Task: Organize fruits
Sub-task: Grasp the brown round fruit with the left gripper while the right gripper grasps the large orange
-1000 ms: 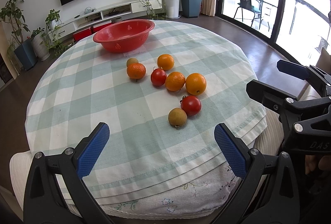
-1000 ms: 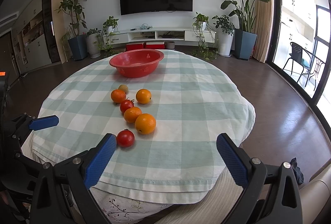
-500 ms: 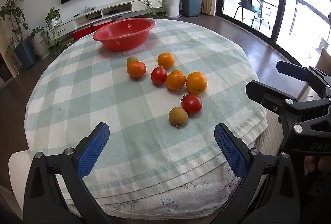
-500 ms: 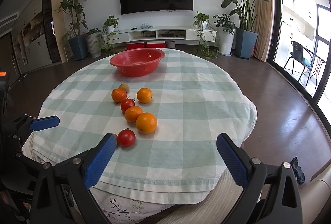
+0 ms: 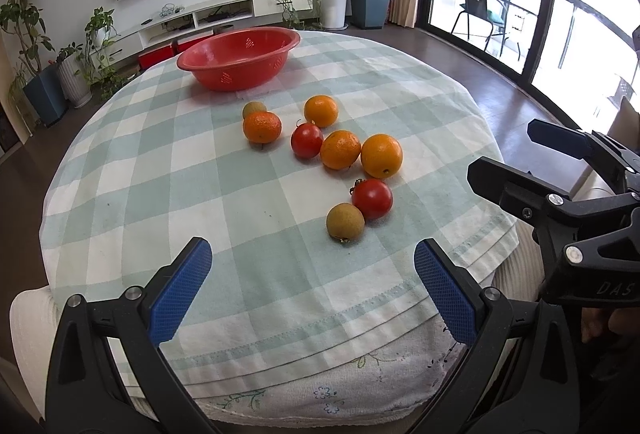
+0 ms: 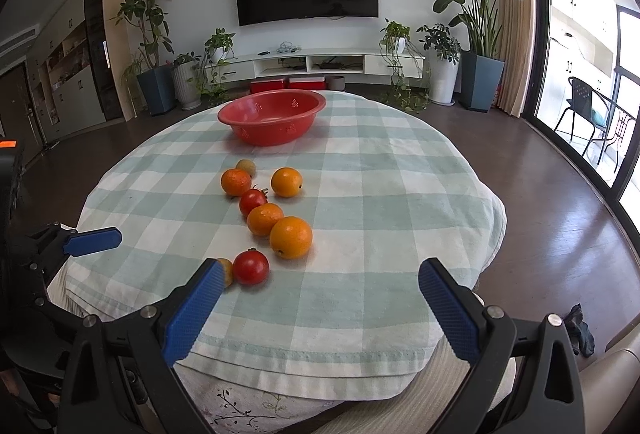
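Several fruits lie in a loose cluster on the checked tablecloth (image 5: 168, 169): oranges (image 5: 381, 155) (image 6: 291, 237), red tomatoes (image 5: 372, 198) (image 6: 251, 267) and small tan-green fruits (image 5: 345, 221). A red colander bowl (image 5: 239, 57) (image 6: 272, 115) stands empty at the far side. My left gripper (image 5: 312, 290) hovers open over the near table edge, short of the tan fruit. My right gripper (image 6: 318, 308) is open too, just right of the nearest tomato; its left finger hides part of a tan fruit (image 6: 226, 270).
The round table (image 6: 400, 201) drops off on all sides to dark wood floor. Each view shows the other gripper beside it: the right gripper (image 5: 560, 173), the left gripper (image 6: 72, 246). Potted plants, a TV wall and glass doors lie beyond.
Both grippers have crept slightly forward toward the fruit; the fruits sit a little lower and larger in each view. Nothing on the table has moved.
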`<state>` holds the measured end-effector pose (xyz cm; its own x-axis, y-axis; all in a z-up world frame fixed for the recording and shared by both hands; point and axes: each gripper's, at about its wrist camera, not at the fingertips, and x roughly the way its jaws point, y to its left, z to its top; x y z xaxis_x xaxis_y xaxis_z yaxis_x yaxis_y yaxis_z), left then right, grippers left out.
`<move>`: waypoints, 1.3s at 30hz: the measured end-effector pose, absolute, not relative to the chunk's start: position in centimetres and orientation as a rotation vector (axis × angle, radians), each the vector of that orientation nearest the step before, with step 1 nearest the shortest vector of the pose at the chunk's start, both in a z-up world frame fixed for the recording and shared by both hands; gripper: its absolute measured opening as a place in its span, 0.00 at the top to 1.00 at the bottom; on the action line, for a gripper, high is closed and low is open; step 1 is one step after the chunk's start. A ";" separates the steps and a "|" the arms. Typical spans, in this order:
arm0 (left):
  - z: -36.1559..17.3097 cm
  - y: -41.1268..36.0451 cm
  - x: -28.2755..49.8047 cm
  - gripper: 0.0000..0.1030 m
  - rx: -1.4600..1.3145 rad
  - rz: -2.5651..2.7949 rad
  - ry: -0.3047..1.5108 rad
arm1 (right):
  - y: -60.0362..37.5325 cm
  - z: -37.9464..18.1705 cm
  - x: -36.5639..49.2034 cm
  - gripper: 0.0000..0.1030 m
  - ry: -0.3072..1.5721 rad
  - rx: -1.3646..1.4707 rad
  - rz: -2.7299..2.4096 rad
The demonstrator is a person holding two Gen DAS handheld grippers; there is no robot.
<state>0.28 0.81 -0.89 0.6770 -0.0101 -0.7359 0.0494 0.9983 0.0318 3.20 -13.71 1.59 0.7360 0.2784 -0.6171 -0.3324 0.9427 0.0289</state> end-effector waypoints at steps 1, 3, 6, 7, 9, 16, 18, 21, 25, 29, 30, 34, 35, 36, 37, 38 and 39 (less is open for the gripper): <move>-1.0 0.8 0.4 0.00 0.049 -0.035 0.828 | -13.2 1.4 3.1 0.03 0.664 -0.084 0.340; -1.2 0.8 0.5 0.00 0.047 -0.038 0.832 | -13.1 1.5 3.2 0.03 0.666 -0.082 0.349; -1.5 1.0 0.9 0.00 0.039 -0.044 0.843 | -12.9 1.1 4.0 0.03 0.671 -0.081 0.361; -1.6 1.0 1.0 0.00 0.034 -0.046 0.846 | -12.7 1.0 4.0 0.03 0.672 -0.079 0.367; -1.7 1.2 1.3 0.01 0.030 -0.046 0.849 | -12.8 0.9 4.3 0.03 0.678 -0.073 0.379; -2.8 1.3 2.6 0.26 0.031 -0.081 0.891 | -12.8 -0.2 6.2 0.13 0.722 -0.026 0.425; -3.2 1.3 3.0 0.31 0.030 -0.091 0.910 | -12.7 -0.6 6.6 0.16 0.735 -0.019 0.432; -3.7 1.3 3.6 0.35 0.034 -0.104 0.924 | -12.5 -1.3 7.4 0.21 0.756 -0.013 0.441; -4.1 1.2 4.4 0.39 0.044 -0.120 0.936 | -12.5 -2.2 8.5 0.29 0.789 0.010 0.455; -4.4 1.2 4.9 0.39 0.042 -0.136 0.943 | -12.6 -3.1 9.4 0.31 0.816 0.026 0.465; -4.5 1.2 5.0 0.39 0.044 -0.137 0.944 | -12.6 -3.2 9.5 0.31 0.818 0.028 0.468; -4.7 1.1 5.3 0.39 0.051 -0.147 0.948 | -12.5 -3.6 9.9 0.31 0.828 0.039 0.476; -4.8 1.1 5.3 0.39 0.051 -0.149 0.948 | -12.4 -3.6 10.0 0.32 0.831 0.041 0.477; -4.8 1.1 5.4 0.39 0.052 -0.152 0.949 | -12.4 -3.7 10.1 0.32 0.833 0.044 0.479; -4.9 1.0 5.4 0.41 0.053 -0.155 0.948 | -12.4 -3.8 10.2 0.33 0.832 0.050 0.483; -4.9 1.0 5.5 0.44 0.056 -0.158 0.947 | -12.4 -3.8 10.3 0.33 0.832 0.055 0.487; -5.0 1.0 5.6 0.45 0.058 -0.163 0.949 | -12.4 -3.8 10.5 0.34 0.833 0.059 0.490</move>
<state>5.59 1.02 -5.00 0.5713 -0.1131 -0.8129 0.1641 0.9862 -0.0219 10.46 -12.37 -3.80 0.5682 0.4398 -0.6955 -0.3942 0.8874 0.2391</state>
